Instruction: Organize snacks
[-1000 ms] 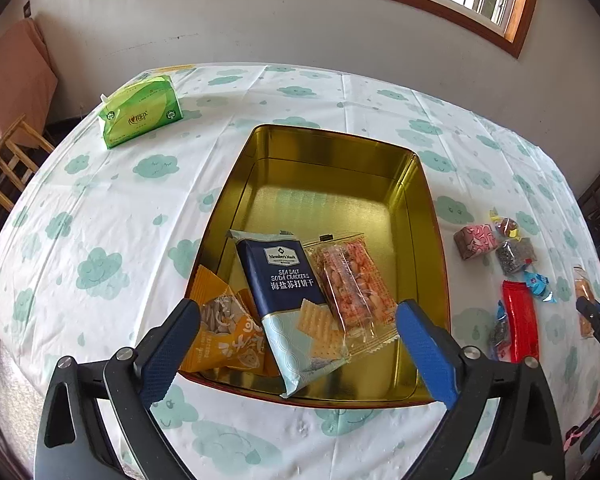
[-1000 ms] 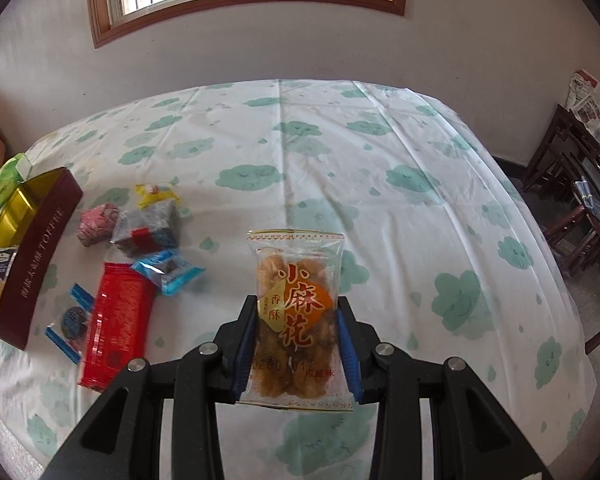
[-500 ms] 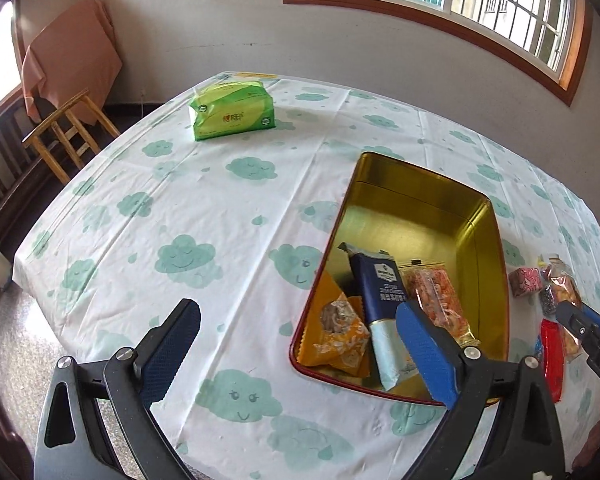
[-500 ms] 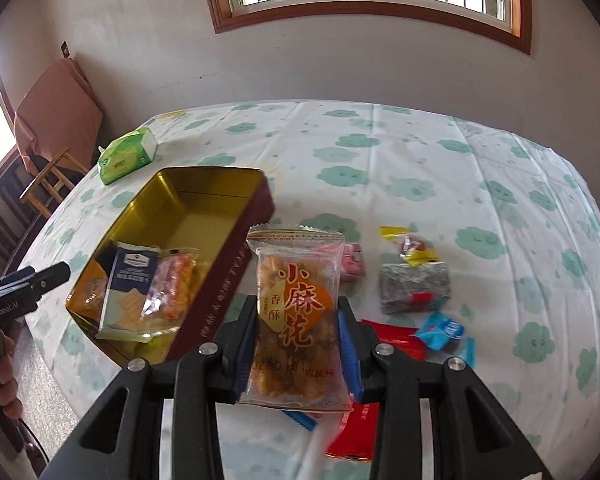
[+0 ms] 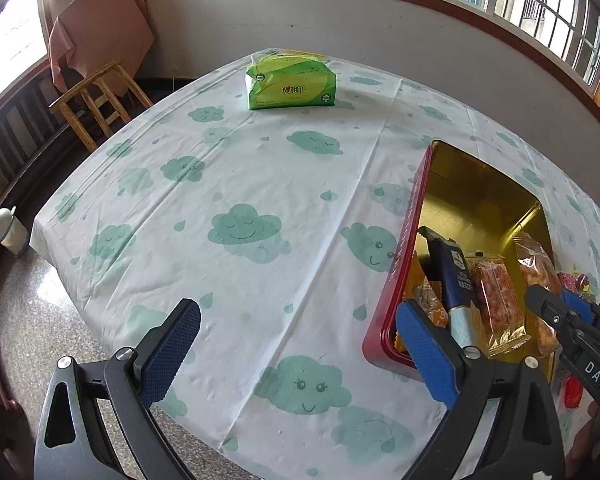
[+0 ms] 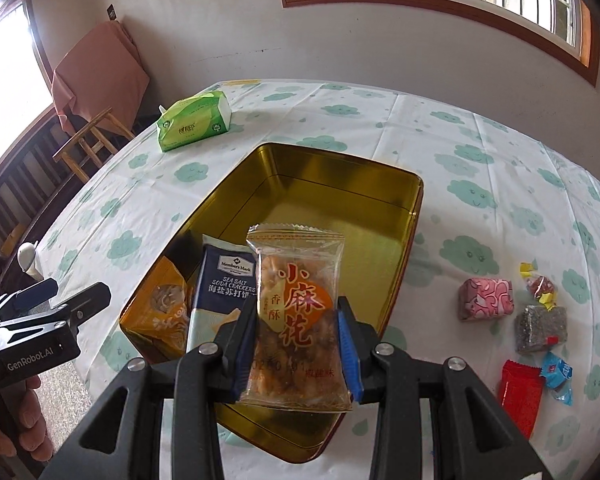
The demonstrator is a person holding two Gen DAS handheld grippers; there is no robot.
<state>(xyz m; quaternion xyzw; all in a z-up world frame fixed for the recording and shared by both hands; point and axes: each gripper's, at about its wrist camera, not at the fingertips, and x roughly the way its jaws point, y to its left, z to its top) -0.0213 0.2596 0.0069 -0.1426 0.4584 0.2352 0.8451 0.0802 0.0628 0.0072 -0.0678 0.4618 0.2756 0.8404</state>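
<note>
My right gripper [image 6: 296, 344] is shut on a clear packet of fried dough twists [image 6: 296, 312] with red lettering and holds it upright above the near end of the gold tin [image 6: 320, 184]. In the tin lie an orange packet [image 6: 160, 312] and a navy soda cracker packet [image 6: 224, 292]. A third, pink-orange packet [image 5: 496, 300] shows in the left wrist view. My left gripper [image 5: 298, 350] is open and empty over the bare tablecloth, left of the tin's red wall [image 5: 396, 280]. The right gripper [image 5: 552, 298] with its packet [image 5: 536, 268] appears at that view's right edge.
Loose snacks lie right of the tin: a pink block [image 6: 486, 298], a grey packet [image 6: 542, 328], a red packet [image 6: 520, 394], a blue candy [image 6: 556, 376]. A green tissue pack [image 5: 290, 82] sits at the far side. A wooden chair [image 5: 96, 100] stands beyond the table's left edge.
My right gripper carried the twist packet leftward from above the loose snacks to above the tin. My left gripper swung left off the tin to over bare cloth.
</note>
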